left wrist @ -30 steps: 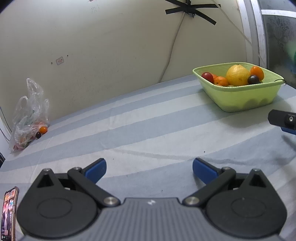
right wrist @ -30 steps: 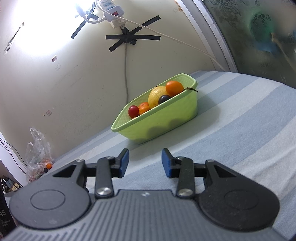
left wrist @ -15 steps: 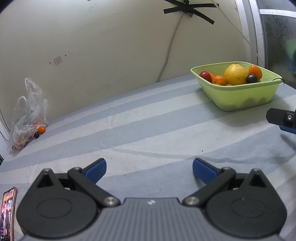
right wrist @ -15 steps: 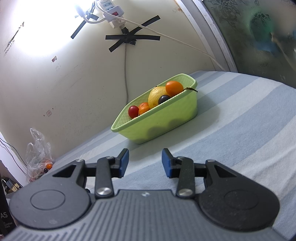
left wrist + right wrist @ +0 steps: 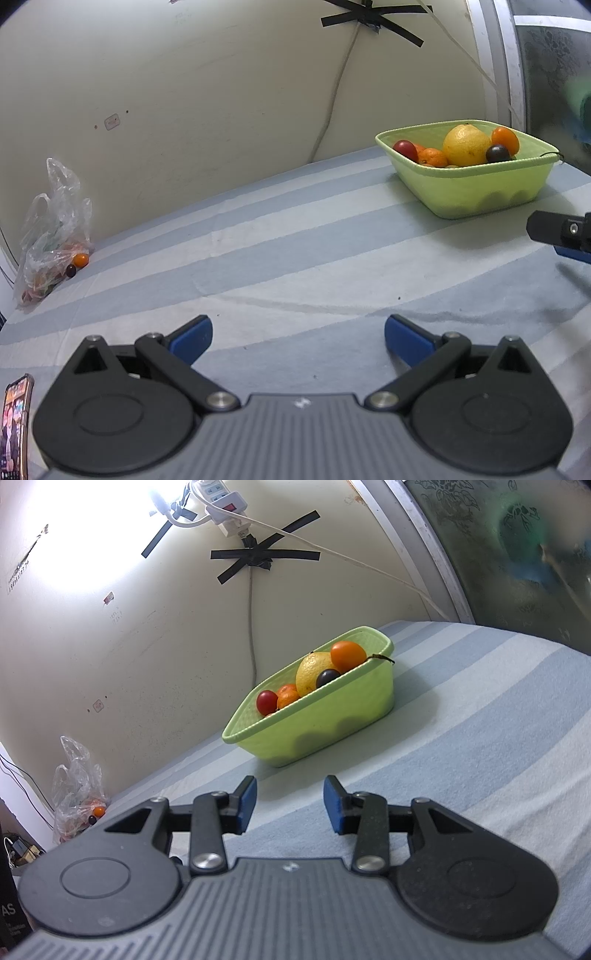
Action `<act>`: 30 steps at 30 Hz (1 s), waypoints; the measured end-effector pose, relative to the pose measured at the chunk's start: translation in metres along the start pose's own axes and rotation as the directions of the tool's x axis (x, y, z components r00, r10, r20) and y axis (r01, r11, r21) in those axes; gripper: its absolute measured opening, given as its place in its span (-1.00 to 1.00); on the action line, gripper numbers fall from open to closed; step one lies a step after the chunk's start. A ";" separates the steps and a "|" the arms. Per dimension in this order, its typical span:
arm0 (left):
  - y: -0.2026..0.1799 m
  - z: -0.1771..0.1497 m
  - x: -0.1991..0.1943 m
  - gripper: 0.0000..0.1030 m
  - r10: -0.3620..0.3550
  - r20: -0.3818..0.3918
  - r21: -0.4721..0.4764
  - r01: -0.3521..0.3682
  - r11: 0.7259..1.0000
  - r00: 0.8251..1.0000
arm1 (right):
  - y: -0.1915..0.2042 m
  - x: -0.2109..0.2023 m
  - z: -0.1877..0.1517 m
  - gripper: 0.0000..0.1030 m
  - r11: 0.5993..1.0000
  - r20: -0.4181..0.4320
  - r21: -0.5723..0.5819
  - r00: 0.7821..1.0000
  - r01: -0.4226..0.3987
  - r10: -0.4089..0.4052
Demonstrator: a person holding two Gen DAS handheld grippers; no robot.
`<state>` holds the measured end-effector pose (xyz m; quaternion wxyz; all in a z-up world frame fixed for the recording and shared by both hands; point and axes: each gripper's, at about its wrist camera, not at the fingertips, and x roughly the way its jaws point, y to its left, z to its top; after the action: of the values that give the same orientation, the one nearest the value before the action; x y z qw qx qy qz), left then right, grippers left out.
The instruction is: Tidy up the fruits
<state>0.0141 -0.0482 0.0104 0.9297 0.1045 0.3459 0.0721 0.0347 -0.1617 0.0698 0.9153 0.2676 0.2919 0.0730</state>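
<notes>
A light green basket [image 5: 480,192] [image 5: 332,716] stands on the striped bed sheet near the wall. In it lie a big yellow citrus [image 5: 466,144] [image 5: 310,672], oranges [image 5: 505,139] [image 5: 347,655], a red fruit [image 5: 405,147] [image 5: 266,701] and a dark plum [image 5: 498,153] [image 5: 327,677]. My left gripper [image 5: 298,334] hovers low over the sheet, wide open and empty, well short of the basket. My right gripper [image 5: 290,803] is open by a narrower gap, empty, its jaws aimed at the basket's near wall. One of its fingers [image 5: 561,230] shows at the right edge of the left wrist view.
A clear plastic bag [image 5: 51,236] [image 5: 75,794] with small fruits leans against the wall at the far left. A phone [image 5: 14,424] lies at the sheet's near left. A power strip [image 5: 221,502] and taped cable hang on the wall. A dark window [image 5: 517,554] borders the right.
</notes>
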 end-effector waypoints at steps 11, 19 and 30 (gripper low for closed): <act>-0.001 0.000 0.001 1.00 0.012 -0.002 -0.002 -0.012 1.000 1.000 | 0.000 0.000 0.000 -0.08 1.000 0.002 0.002 1.000 0.000 0.000; -0.002 0.000 0.000 1.00 0.017 -0.001 -0.001 -0.017 1.000 1.000 | 0.000 0.001 0.000 -0.08 1.000 0.002 0.002 1.000 0.000 0.000; 0.000 0.001 0.000 1.00 0.005 -0.006 -0.007 -0.005 1.000 1.000 | 0.000 0.001 0.000 -0.08 1.000 0.001 0.001 1.000 0.000 0.000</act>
<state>0.0149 -0.0482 0.0112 0.9289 0.1017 0.3480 0.0758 0.0354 -0.1617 0.0697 0.9153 0.2683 0.2915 0.0728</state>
